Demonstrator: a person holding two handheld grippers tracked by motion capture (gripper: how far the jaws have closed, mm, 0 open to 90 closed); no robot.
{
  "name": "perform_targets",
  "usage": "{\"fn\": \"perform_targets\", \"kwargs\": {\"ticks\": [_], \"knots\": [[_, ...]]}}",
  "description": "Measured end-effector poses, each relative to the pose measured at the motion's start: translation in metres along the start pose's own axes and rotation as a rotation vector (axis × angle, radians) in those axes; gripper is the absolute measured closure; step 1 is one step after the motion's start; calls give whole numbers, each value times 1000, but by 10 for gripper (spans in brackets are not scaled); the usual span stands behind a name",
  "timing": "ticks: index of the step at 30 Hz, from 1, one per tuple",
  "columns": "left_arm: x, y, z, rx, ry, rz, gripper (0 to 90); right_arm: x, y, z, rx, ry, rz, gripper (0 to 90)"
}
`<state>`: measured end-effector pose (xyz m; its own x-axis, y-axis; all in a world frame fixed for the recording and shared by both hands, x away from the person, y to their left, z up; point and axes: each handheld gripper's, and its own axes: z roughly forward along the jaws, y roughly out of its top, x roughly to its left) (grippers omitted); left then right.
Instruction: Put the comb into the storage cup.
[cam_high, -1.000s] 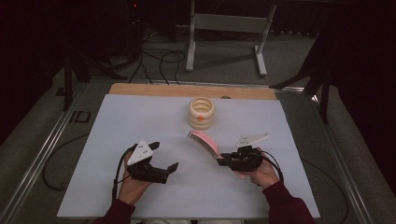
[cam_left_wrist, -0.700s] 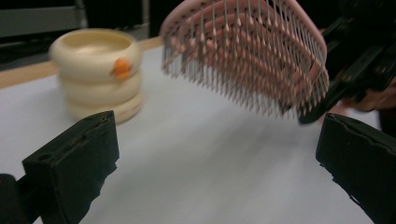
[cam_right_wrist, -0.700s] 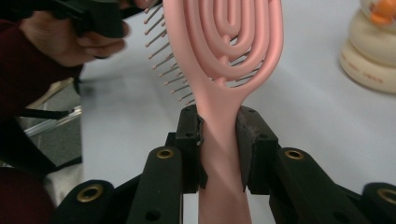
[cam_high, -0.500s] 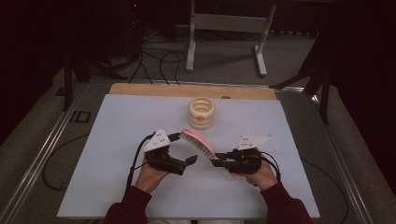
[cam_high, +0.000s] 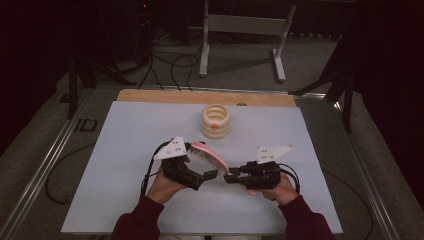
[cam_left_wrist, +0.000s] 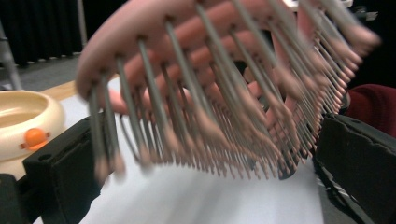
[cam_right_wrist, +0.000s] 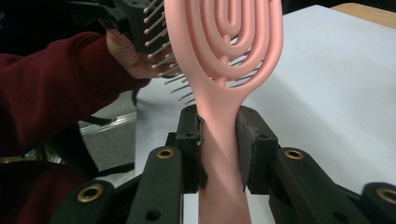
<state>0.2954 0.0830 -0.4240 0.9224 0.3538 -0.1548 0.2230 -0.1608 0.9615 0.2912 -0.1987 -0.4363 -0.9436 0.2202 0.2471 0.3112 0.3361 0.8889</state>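
Note:
A pink hairbrush (cam_high: 207, 156) hangs a little above the white table, bristles facing down and toward the person. My right gripper (cam_high: 229, 177) is shut on its handle; in the right gripper view the pink hairbrush (cam_right_wrist: 224, 70) rises from between the two jaws of the right gripper (cam_right_wrist: 219, 149). My left gripper (cam_high: 206, 179) is open just under the brush head. In the left gripper view the hairbrush bristles (cam_left_wrist: 224, 93) hover over the wide gap of the left gripper (cam_left_wrist: 210, 182), touching neither jaw. The left gripper (cam_right_wrist: 135, 18) also sits behind the bristles.
A cream ribbed round container (cam_high: 216, 121) with an orange knob stands at the back middle of the white table (cam_high: 125, 150); the container (cam_left_wrist: 23, 121) is at the left in the left gripper view. A wooden strip (cam_high: 200, 96) edges the far side. Metal stand legs and cables lie beyond.
My left gripper has moved right from the near left of the table up to the brush head. The right gripper has kept its hold on the handle, shifting slightly.

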Motion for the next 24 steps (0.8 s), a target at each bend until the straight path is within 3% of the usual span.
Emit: {"fn": "perform_targets", "kwargs": {"ticks": [4, 8, 14, 19, 24], "knots": [[-1, 4, 0, -7, -44, 3, 34, 1, 1, 1, -11, 40, -8, 730], [-3, 7, -1, -25, -81, 20, 131, -1, 1, 0, -22, 77, 2, 733], [-5, 8, 2, -34, -116, 26, 147, 0, 0, 1, -23, 119, -1, 742], [-8, 11, 4, -33, -118, 40, 170, 1, 0, 4, 2, 132, -7, 752], [-9, 13, 2, -45, -97, 36, 261, -2, 0, 4, -4, 131, -3, 763]]}}
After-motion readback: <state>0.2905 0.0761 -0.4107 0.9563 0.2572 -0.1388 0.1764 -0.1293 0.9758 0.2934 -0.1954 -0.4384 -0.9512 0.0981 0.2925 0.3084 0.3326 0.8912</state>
